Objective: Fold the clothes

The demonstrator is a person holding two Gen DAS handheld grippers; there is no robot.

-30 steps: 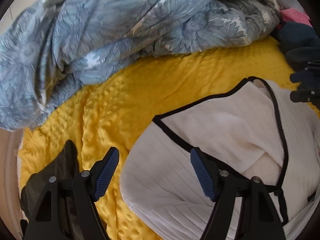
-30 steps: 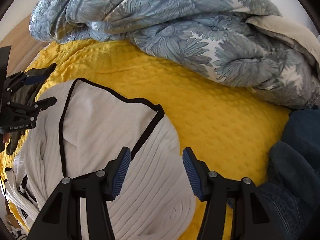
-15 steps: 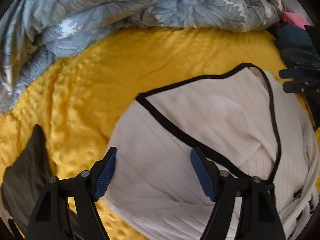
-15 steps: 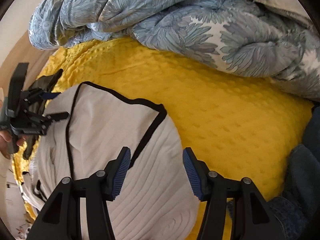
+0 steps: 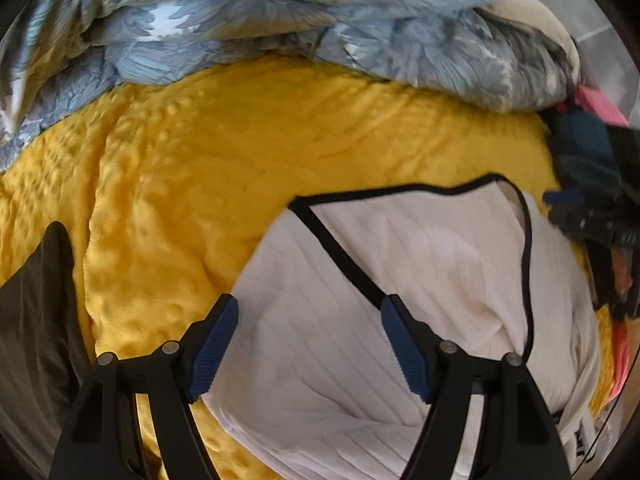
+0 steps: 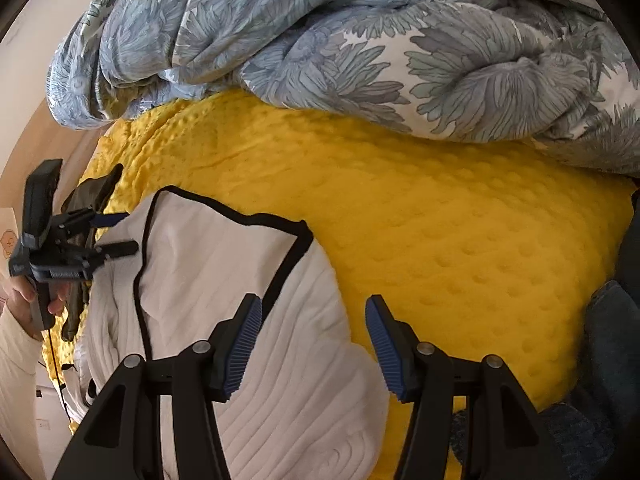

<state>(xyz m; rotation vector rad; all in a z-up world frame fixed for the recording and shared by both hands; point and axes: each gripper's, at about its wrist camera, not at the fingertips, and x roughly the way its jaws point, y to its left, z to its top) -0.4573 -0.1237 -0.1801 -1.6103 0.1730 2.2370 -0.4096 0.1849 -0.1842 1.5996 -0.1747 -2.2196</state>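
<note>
Both pairs of fingers stand apart and grasp nothing. Left gripper point(image 5: 310, 344) has its blue ribbed pads point(image 5: 214, 346) spread wide over the near left part of the white ribbed garment point(image 5: 320, 380), with cloth showing in the gap below them; whether the tips touch the fabric I cannot tell. Right gripper point(image 6: 314, 346) is spread somewhat less, its left pad over the garment's right shoulder and its right pad over bare yellow blanket point(image 6: 440, 220).

In the left wrist view the garment lies from the centre out to about 5 o'clock, spread on the yellow dimpled blanket point(image 5: 280, 140). It is white or very pale, knitted in fine ribs, with a narrow black trim point(image 5: 348, 260) that outlines a lighter, smoother panel folded across its top. Soft creases run through the lower part (the ribs bend with them). In the right wrist view the same garment point(image 6: 288, 380) fills the stretch from 9 to 6 o'clock.

A blue-grey floral duvet point(image 5: 280, 20) is heaped along the blanket's far edge at 12 o'clock. A dark garment point(image 5: 36, 320) lies at 8 o'clock in the left view, and dark blue fabric point(image 6: 608, 340) sits at 4 o'clock in the right view. At 9 o'clock there, a hand point(image 6: 28, 300) in a cream sleeve point(image 6: 16, 380) holds the left gripper's handle.
</note>
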